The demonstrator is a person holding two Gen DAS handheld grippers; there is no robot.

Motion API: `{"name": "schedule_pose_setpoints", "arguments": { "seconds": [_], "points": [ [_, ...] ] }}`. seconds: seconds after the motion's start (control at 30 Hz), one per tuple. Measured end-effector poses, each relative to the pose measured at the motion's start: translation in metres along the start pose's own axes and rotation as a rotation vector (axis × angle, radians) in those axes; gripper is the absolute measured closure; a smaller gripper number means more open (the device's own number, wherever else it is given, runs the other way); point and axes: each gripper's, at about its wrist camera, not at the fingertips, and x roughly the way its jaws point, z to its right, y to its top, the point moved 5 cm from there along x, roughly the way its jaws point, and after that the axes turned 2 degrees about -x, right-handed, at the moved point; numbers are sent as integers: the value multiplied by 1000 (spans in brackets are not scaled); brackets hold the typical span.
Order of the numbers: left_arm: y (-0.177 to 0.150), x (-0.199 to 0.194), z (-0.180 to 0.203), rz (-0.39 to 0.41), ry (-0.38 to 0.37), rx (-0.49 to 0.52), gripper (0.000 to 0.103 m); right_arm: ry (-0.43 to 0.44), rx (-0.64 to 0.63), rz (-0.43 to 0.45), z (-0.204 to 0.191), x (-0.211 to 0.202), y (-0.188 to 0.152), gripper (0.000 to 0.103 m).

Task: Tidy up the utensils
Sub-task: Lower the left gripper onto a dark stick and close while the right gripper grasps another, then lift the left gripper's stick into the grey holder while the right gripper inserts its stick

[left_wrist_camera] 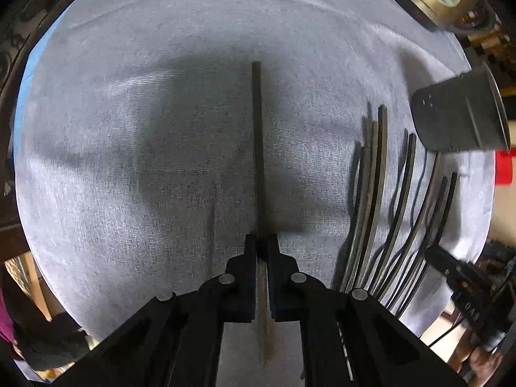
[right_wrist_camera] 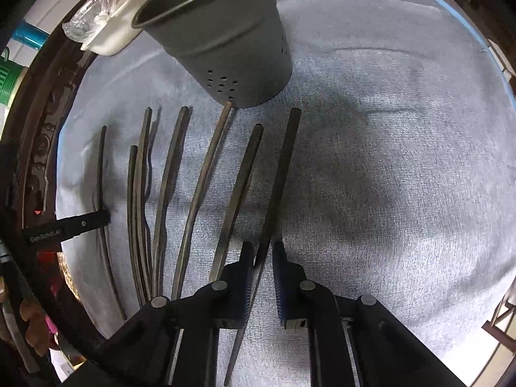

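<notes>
two dark, slender chopsticks sit in the grippers, one each. in the left wrist view, the left gripper [left_wrist_camera: 262, 248] has its black fingers [left_wrist_camera: 248, 258] drawn together and clamped on a single dark chopstick [left_wrist_camera: 257, 135]. that stick's long axis runs straight up the picture, in line with the fingers, its squared end pointing away from the camera and its other end passing back between the pads toward the bottom of the frame. it lies over the pale grey woven cloth [left_wrist_camera: 145, 113] that covers the table, apart from the others.

to its right in that view lies a loose row of dark chopsticks [left_wrist_camera: 377, 193], roughly parallel, their ends pointing toward the dark grey perforated metal utensil cup [left_wrist_camera: 461, 113] that stands at the far end of the row.

in the right wrist view, the right gripper [right_wrist_camera: 262, 251] has its blue ribbed pads [right_wrist_camera: 278, 277] nearly together around another dark chopstick [right_wrist_camera: 283, 167]. the left pad touches the stick; a thin gap shows beside the right pad. this stick slants slightly, its far square end pointing up and a little right, just beside the base of the utensil cup [right_wrist_camera: 225, 42]. the remaining chopsticks [right_wrist_camera: 180, 174] fan out to its left on the cloth [right_wrist_camera: 403, 161], all lengthwise toward the cup. the tip of the left gripper [right_wrist_camera: 93, 219] shows at the left edge, over the outermost stick.
</notes>
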Motion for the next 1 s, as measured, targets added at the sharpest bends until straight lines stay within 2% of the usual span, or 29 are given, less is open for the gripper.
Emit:
{"name": "schedule_pose_setpoints", "arguments": {
  "seconds": [0.17, 0.3, 0.43, 0.63, 0.67, 0.83, 1.0],
  "points": [
    [4, 3, 10, -71, 40, 98, 97, -30, -38, -64, 3, 2, 5, 92],
    [10, 7, 14, -132, 45, 117, 97, -34, -29, -123, 4, 5, 12, 92],
    [35, 7, 11, -181, 37, 101, 97, -62, -47, -163, 1, 9, 22, 90],
    [54, 8, 7, -180, 41, 108, 97, -124, -111, -184, -21, 17, 30, 93],
    [44, 7, 4, -176, 38, 110, 97, -126, -120, -183, -23, 18, 30, 93],
    [36, 4, -1, -169, 25, 111, 98, -111, -133, -174, -28, 20, 26, 94],
    [30, -7, -3, -131, -24, 114, 98, -85, -119, -146, -14, 12, 18, 95]
  ]
}}
